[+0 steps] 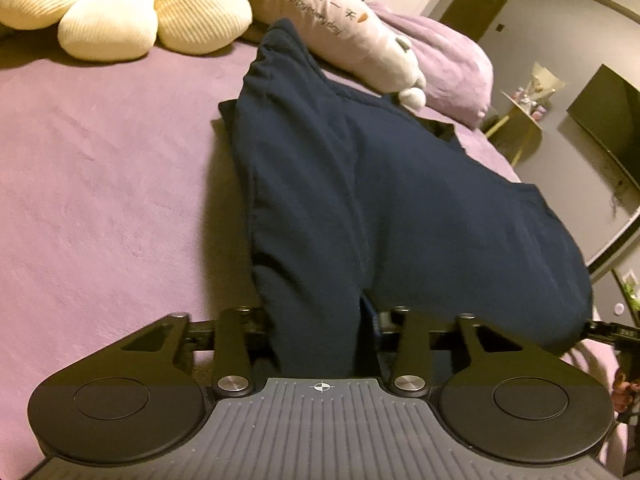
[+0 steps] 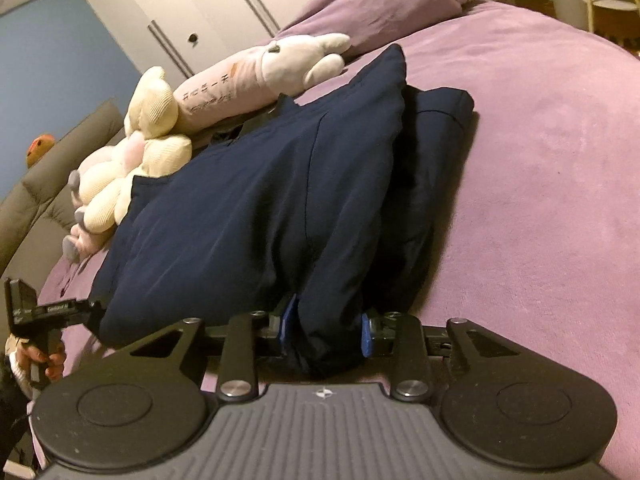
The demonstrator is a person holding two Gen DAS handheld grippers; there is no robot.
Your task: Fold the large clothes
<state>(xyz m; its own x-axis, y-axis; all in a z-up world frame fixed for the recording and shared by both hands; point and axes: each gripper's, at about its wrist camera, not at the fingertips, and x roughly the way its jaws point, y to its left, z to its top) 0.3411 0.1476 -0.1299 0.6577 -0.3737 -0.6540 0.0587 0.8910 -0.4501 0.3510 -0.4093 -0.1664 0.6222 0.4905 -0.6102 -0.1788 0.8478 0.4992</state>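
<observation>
A large navy garment (image 1: 360,184) lies partly folded on the purple bed (image 1: 100,180). My left gripper (image 1: 316,328) is shut on a bunched near edge of the garment, which is pulled up between the jaws. In the right wrist view the same navy garment (image 2: 248,200) stretches away over the purple bed (image 2: 540,160). My right gripper (image 2: 326,328) is shut on another bunch of its near edge, between the blue pads (image 2: 366,334). The other gripper (image 2: 44,312) shows at the left, also at the garment's edge.
Cream plush cushions (image 1: 120,8) and a long pink plush toy (image 1: 340,28) lie at the head of the bed, touching the garment's far end. A purple pillow (image 1: 448,64) sits beyond them. A television (image 1: 612,120) and a small side table (image 1: 524,108) stand off the bed's right.
</observation>
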